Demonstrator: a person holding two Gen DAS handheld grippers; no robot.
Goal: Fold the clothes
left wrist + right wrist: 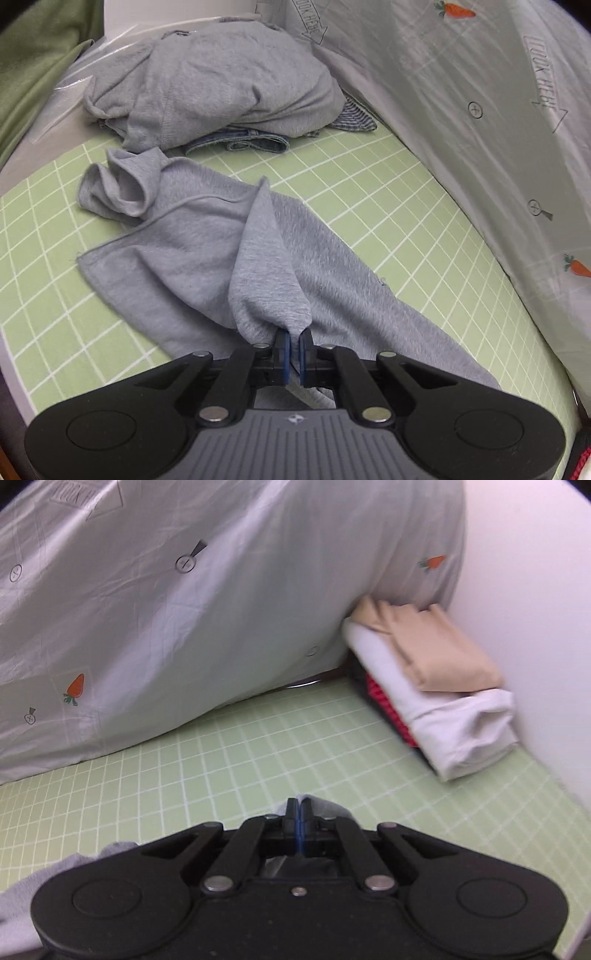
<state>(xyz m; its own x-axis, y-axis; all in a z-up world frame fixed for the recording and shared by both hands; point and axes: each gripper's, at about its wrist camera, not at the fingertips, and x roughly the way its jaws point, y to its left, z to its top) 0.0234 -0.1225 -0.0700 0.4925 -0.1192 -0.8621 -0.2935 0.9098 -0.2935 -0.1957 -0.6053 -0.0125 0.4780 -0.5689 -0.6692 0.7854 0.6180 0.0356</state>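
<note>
- Left gripper [294,338]: jaws pinched onto a ridge of the grey garment [207,251], lifting that fold off the green grid sheet [369,192].
- Right gripper [298,812]: jaws nearly shut, a sliver of grey cloth pokes out past the tips — reads as holding another edge of the same garment, though that view is blurred.
- Garment state: spread partly flat mid-sheet, one end rumpled into a curl, centre tented up by the left grip. Not a neat rectangle; it fits either opening out or mid-fold, can't tell which.
- Heap [221,81] of grey, denim and striped pieces lies crumpled past the garment — judged still to fold.
- Folded stack [439,686] against the wall in the right view: beige piece on a white one, something red underneath. Those look finished.
- Carrot-print duvet [184,609] bounds the far side of the work area.
- Net: some items folded, one in hand, several left.
</note>
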